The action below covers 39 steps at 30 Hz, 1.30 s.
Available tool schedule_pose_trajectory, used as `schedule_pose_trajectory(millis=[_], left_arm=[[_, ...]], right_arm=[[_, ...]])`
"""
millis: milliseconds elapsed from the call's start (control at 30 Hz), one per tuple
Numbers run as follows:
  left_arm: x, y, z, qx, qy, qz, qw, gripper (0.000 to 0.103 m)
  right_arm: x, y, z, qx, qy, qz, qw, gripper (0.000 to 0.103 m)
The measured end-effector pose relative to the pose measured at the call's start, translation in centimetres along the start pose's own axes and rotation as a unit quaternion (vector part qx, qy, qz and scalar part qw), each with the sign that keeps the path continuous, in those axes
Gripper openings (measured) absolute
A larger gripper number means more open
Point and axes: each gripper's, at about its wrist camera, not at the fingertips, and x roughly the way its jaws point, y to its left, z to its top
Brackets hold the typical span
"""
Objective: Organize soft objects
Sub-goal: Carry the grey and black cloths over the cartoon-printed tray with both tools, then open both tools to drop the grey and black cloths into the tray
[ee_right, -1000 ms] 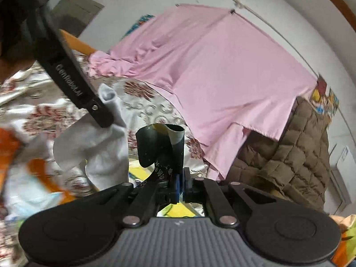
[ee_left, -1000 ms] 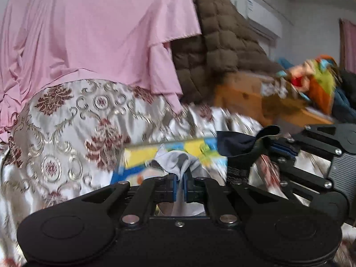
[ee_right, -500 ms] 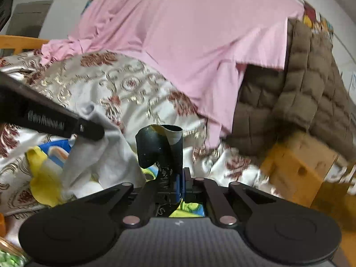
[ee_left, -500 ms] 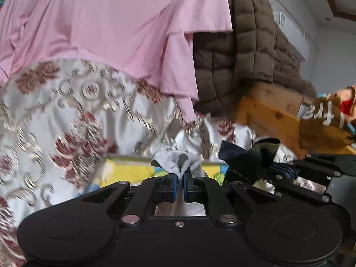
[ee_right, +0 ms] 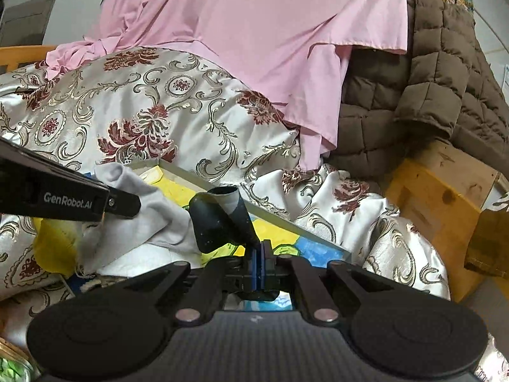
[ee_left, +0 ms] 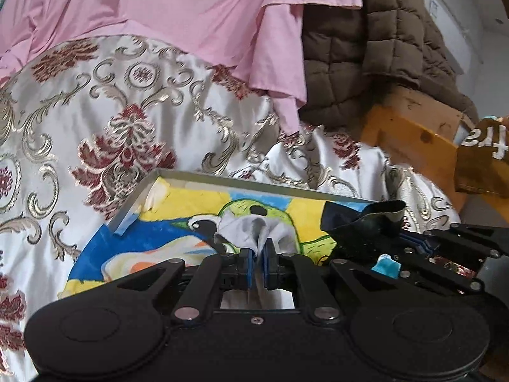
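Note:
My left gripper (ee_left: 258, 254) is shut on a light grey sock (ee_left: 254, 227), whose bunched top pokes up between the blue pads. In the right wrist view the same grey sock (ee_right: 140, 219) hangs from the left gripper (ee_right: 127, 205) at the left. My right gripper (ee_right: 261, 254) is shut on a dark sock (ee_right: 219, 219) that curls up above the pads; that dark sock (ee_left: 359, 222) shows at the right of the left wrist view, held by the right gripper (ee_left: 416, 242). Both socks hover just over a tray (ee_left: 136, 197) with a yellow and blue bird picture.
The tray (ee_right: 273, 219) lies on a silky floral bedspread (ee_left: 111, 121). Behind it drapes a pink sheet (ee_right: 254, 31) and a brown quilted blanket (ee_right: 429, 79). A wooden bed frame (ee_right: 439, 197) stands at the right.
Both grippers have moved forward and down toward the tray, rolling level; the tray now fills more of both views. Each stays shut on its sock.

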Motion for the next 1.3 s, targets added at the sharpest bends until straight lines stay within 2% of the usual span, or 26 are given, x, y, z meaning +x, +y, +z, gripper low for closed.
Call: schedule_pose_trajectory(millis=[200, 400, 533, 633, 733, 867, 933, 1067, 1300], left_arm=[[0.6, 0.6, -0.2, -0.021, 0.017, 0.013, 0.9995, 0.012], [0.7, 0.9, -0.4, -0.022, 0.03, 0.036, 0.9987, 0.018], [0.4, 0.8, -0.6, -0.023, 0.029, 0.042, 0.9984, 0.022], [0.1, 0.7, -0.6, -0.02, 0.029, 0.049, 0.9982, 0.029], [-0.6, 0.5, -0.5, -0.018, 0.024, 0.05, 0.9983, 0.038], [-2.4, 0.3, -0.7, -0.019, 0.011, 0.05, 0.9985, 0.057], [-3.4, 0.3, -0.8, -0.023, 0.001, 0.049, 0.9985, 0.06], [-6.1, 0.3, -1.0, -0.021, -0.022, 0.05, 0.9983, 0.075], [-12.9, 0.7, -2.3, -0.008, -0.045, 0.048, 0.9978, 0.087]], right_arm=[[0.6, 0.0, 0.1, 0.015, 0.018, 0.011, 1.0, 0.004], [0.4, 0.3, -0.1, 0.019, 0.029, 0.02, 0.999, 0.012], [-0.2, 0.1, 0.0, 0.025, 0.032, 0.021, 0.999, 0.028], [-0.7, -0.3, 0.1, 0.032, 0.033, 0.019, 0.999, 0.04], [-1.7, -0.9, 0.1, 0.057, 0.029, 0.019, 0.998, 0.053], [-3.7, -1.6, 0.0, 0.089, 0.023, 0.02, 0.996, 0.066], [-5.1, -2.0, -0.1, 0.108, 0.018, 0.02, 0.994, 0.072], [-8.3, -2.5, 0.1, 0.133, 0.008, 0.012, 0.991, 0.077], [-15.0, -2.2, 0.5, 0.169, -0.019, 0.006, 0.985, 0.094]])
